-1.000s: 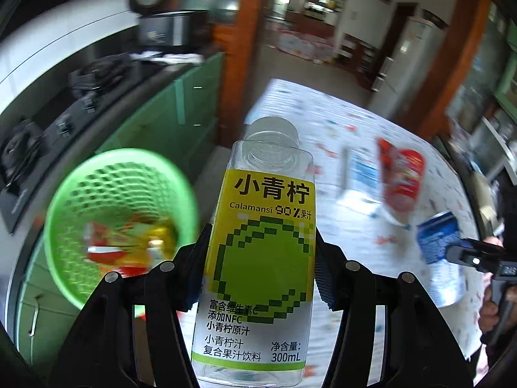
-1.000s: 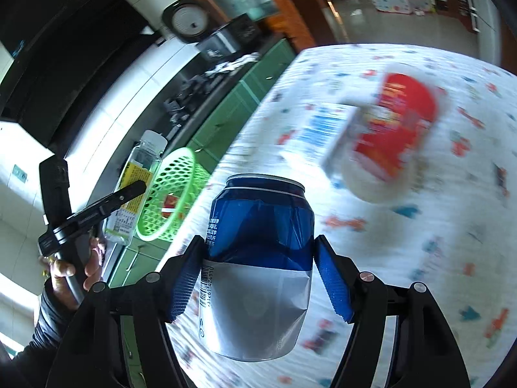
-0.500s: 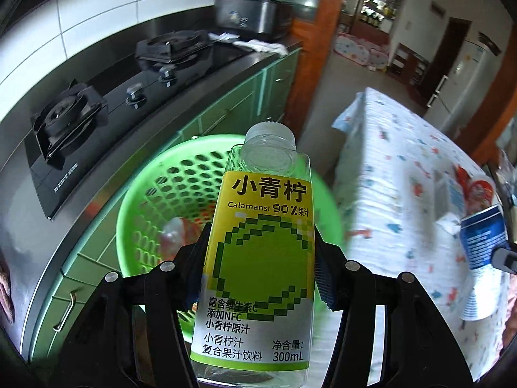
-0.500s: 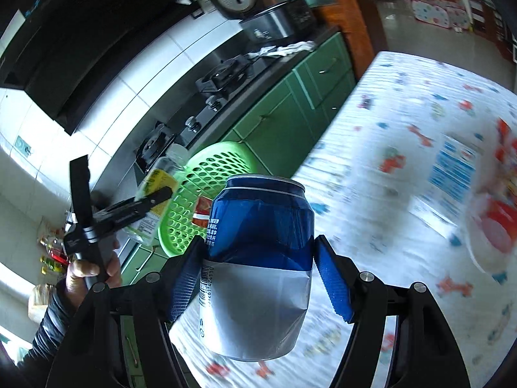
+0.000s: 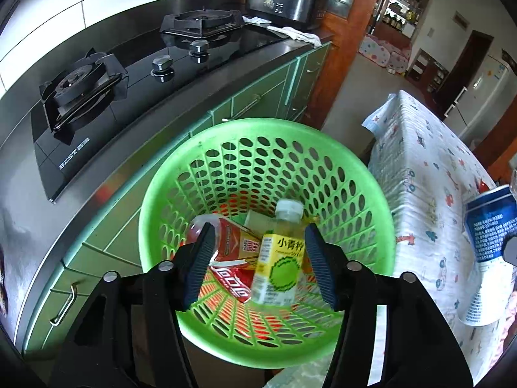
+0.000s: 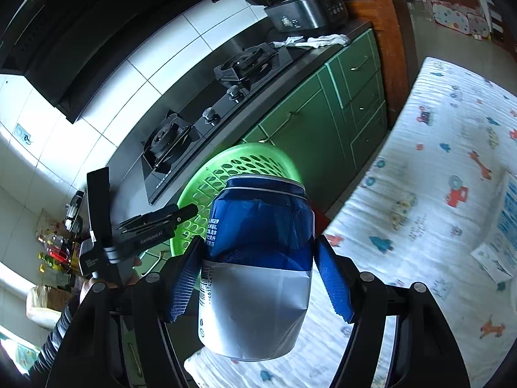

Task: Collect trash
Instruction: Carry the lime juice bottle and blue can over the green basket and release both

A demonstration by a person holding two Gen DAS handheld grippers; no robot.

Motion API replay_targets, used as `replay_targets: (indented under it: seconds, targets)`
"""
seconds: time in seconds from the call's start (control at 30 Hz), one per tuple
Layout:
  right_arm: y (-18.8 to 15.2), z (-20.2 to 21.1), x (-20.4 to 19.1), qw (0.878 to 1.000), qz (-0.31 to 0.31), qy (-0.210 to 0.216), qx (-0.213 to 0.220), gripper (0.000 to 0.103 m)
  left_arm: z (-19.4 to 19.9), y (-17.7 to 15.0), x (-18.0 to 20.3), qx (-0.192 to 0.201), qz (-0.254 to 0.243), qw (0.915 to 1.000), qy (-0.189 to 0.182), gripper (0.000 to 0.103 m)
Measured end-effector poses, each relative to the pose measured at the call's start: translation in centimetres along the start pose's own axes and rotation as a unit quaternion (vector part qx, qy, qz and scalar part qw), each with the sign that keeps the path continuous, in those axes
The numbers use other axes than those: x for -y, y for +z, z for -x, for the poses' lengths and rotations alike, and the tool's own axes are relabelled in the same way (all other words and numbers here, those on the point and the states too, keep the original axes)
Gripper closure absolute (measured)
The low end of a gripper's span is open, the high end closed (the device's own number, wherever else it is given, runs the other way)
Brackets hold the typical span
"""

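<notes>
The juice bottle [image 5: 280, 252], clamped between the left gripper's [image 5: 258, 262] fingers a second ago, now lies loose inside the green basket [image 5: 371, 194], slightly blurred, so it may not have settled. Its long axis runs near to far across the basket floor, white cap pointing to the far wall, yellow label facing up. It rests against a red-labelled bottle [image 5: 226, 242] and red wrappers on its left. The left fingers have just been opening and now stand apart above the basket with nothing between them. That counts as one more piece of trash collected.

The blue and silver can [image 6: 258, 265] is next, by my reading: the right gripper [image 6: 258, 274] has its blue fingers closed on the can's dented sides, can upright along the fingers, top rim pointing away towards the basket, which lies just beyond it. It hangs over the left edge of the cloth-covered worktop [image 6: 436, 161], where a blue and white carton [image 6: 509, 207] waits at the right.
</notes>
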State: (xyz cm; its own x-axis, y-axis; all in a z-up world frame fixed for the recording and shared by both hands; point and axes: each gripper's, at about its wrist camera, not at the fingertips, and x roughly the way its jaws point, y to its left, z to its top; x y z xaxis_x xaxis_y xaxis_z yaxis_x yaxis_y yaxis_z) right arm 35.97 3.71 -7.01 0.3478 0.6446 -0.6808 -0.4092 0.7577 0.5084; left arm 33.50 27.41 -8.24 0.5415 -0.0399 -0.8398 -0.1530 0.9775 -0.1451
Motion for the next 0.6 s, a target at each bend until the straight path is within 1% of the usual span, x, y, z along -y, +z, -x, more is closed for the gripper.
replay_targets:
  seconds: [0.17, 0.47, 0.6]
  targets:
    - [1.1, -2.4, -1.6, 1.000, 0.010, -0.002, -0.006, 0.036, 1.5, -0.3, -1.6, 0.013, 0.009, 0.9999, 0.006, 0.036]
    - [2.1, -7.3, -3.2, 1.000, 0.006, -0.018, -0.017, 0.036, 4.9, -1.0, -4.5, 0.037, 0.030, 0.9987, 0.016, 0.031]
    - [2.4, -9.4, -3.7, 0.999, -0.002, -0.024, -0.024, 0.035, 5.9, -1.2, -5.2, 0.044, 0.031, 0.9983, 0.021, 0.029]
